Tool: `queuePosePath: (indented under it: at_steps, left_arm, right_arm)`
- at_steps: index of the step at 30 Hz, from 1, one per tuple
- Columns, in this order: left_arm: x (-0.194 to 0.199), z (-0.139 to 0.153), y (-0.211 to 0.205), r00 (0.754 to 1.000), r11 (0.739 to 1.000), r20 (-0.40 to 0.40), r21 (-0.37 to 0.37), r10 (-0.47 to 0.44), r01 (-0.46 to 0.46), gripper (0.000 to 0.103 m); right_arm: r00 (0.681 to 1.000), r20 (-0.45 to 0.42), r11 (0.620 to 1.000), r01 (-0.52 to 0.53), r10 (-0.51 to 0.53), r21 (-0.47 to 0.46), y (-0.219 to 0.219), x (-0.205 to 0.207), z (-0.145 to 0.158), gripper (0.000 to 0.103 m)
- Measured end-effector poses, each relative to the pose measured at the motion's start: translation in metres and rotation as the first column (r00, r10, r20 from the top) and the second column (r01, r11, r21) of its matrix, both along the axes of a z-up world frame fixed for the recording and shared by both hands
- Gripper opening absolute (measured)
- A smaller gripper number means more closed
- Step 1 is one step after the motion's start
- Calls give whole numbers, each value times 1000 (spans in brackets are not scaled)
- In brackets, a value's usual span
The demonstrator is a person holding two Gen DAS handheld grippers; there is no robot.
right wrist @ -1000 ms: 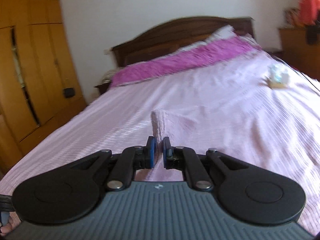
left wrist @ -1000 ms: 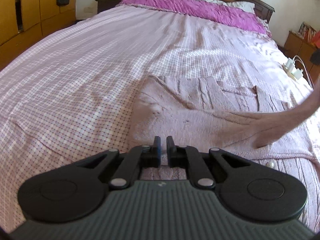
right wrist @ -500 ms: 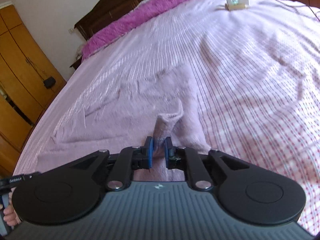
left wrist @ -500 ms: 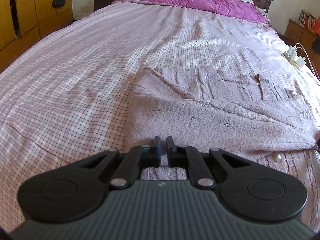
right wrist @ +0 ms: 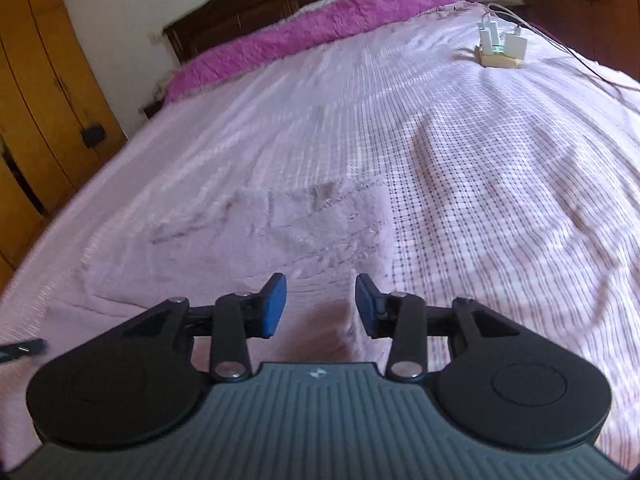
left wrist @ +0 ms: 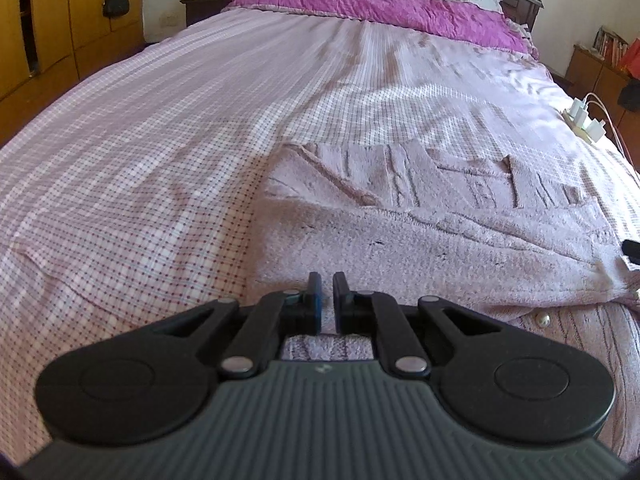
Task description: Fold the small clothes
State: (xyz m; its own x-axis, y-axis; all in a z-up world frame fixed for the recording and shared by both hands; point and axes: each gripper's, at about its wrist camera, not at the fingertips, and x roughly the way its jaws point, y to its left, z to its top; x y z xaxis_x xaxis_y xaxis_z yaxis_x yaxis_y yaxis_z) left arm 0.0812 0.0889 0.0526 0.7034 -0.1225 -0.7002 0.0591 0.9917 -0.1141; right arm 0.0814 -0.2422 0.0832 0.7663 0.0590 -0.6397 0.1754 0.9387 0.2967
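Looking down my left gripper (left wrist: 327, 296), I am seeing its jaws pressed nearly together, with only a thin slit between the blue pads, and I cannot make out any cloth caught in that slit; it is hanging low over the near edge of the pale pink knitted cardigan (left wrist: 440, 248), which is lying flat on the checked pink bedsheet (left wrist: 140, 168) toward the right half of the bed. The cardigan's sleeve (left wrist: 460, 240) is lying folded across the body from the right, and a pearly button (left wrist: 543, 321) is showing on the ribbed front just below that fold. At the far right edge of this view a dark tip is poking in beside the sleeve's cuff, too small for me to say more. My right gripper (right wrist: 320, 304) is standing with its jaws spread, having just been opening, and nothing is sitting between its blue pads (right wrist: 274, 306); the cardigan's fuzzy cloth (right wrist: 304, 232) is lying on the sheet beyond and below them, apart from the pads, though this view is blurring somewhat. Farther up the bed, a power strip with white chargers (right wrist: 500, 46) is resting on the sheet near the right edge, well apart from the cardigan, and a magenta cover (left wrist: 380, 8) is stretching across the head of the bed
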Motion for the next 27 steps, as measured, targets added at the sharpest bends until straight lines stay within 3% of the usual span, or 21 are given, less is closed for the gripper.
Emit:
queuePosePath:
  at_steps: [5,7,8,9,11,15,20,22,27]
  left_arm:
    - [-2,4,7,1000,1000,28,-19,10,-9,8]
    - [-3,7,9,999,1000,44,-28,14,-13,8]
    - [-3,8,10,998,999,55,-35,15,-13,8]
    - [-3,10,11,998,999,65,-42,16,-14,8]
    - [-3,12,12,996,998,87,-60,16,-11,8]
    - [3,18,14,992,996,120,-90,28,-17,8]
    - [13,21,16,990,993,129,-115,55,-40,8]
    - [16,20,16,991,993,126,-114,55,-41,8]
    - [24,18,13,992,996,110,-75,55,-47,8]
  right_arm:
    - [998,-55,998,-18,15,-55,6,25,-13,46]
    - [998,-51,997,-46,43,-63,12,25,-12,32]
    - [997,-48,995,-69,65,-74,16,24,-10,13]
    - [995,-47,992,-96,92,-80,21,24,-7,6]
    - [990,-33,987,-143,141,-72,27,25,5,1]
    - [981,95,980,-158,170,-121,39,22,54,0]
    - [954,277,988,-82,115,-128,30,13,111,0]
    - [958,249,987,-122,143,-100,22,17,110,0]
    - [982,114,987,-143,150,-69,13,31,66,5]
